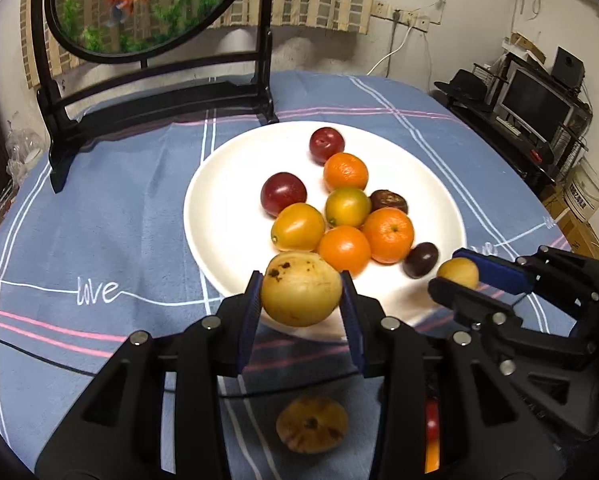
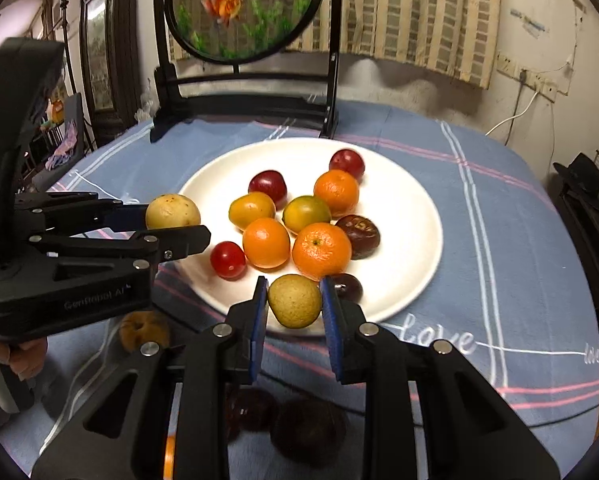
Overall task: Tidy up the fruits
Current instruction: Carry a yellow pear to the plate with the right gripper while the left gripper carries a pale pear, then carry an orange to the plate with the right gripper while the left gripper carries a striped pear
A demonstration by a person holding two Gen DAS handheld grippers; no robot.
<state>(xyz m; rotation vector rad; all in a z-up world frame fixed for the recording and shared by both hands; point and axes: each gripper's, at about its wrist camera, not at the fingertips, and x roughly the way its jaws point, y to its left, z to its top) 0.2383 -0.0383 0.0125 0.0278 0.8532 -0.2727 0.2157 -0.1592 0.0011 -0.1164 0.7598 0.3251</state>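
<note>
My left gripper [image 1: 301, 296] jaws are clamped on a spotty yellow passion fruit [image 1: 301, 289], right gripper [image 2: 294, 302] squeezing a smaller yellow-green fruit [image 2: 294, 300], both over the white plate's [image 2: 403, 240] near rim.

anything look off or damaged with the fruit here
The large yellow fruit clamped in the left hand-held gripper has dark brown blemishes near its top. A wrinkled brown-spotted yellow fruit lies on the blue tablecloth, off the white plate.
</note>
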